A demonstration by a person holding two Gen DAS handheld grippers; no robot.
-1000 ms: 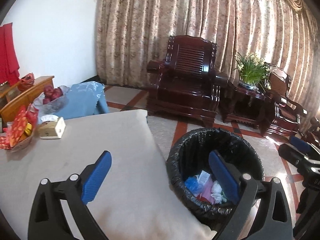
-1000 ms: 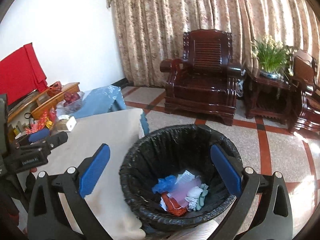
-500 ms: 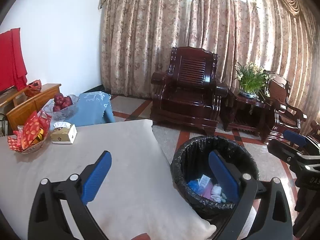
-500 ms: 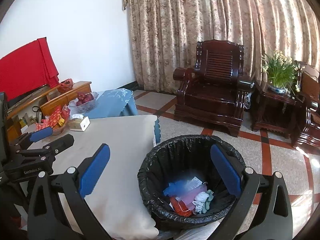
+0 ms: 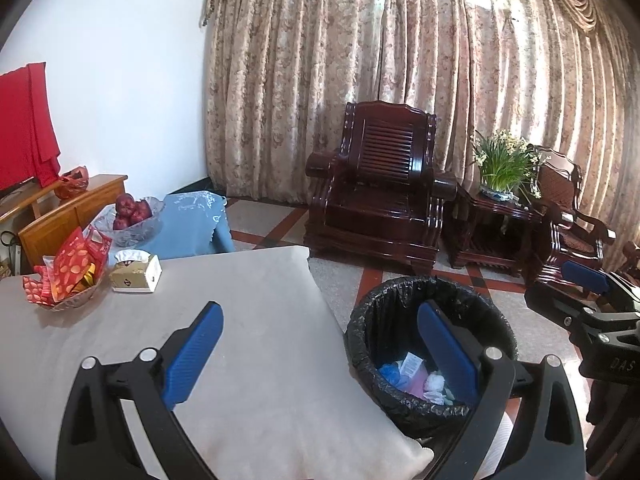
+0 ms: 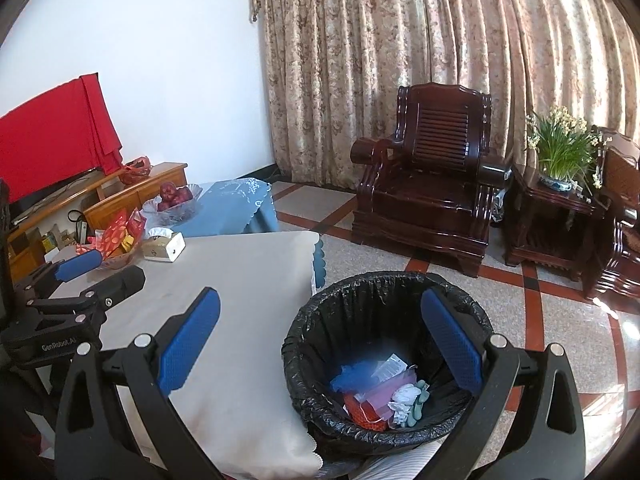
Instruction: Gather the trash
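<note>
Both grippers have risen and drawn back from the bin over the last second; it sits smaller and lower in each view now. Left gripper (image 5: 320,344) wide open, blue pads empty, hanging over the near corner of the beige-covered table (image 5: 256,344). Right gripper (image 6: 324,336) equally wide open, nothing held, above the table edge and the black-lined trash bin (image 6: 384,304). Bin stands on the floor just beside the table corner; trash (image 6: 380,392) lies at its bottom: blue, pink, white and red scraps. Farther on the table: tissue box (image 5: 136,272), snack basket (image 5: 68,276). Beyond, dark wooden armchair (image 5: 384,196), curtains (image 5: 400,60).
</note>
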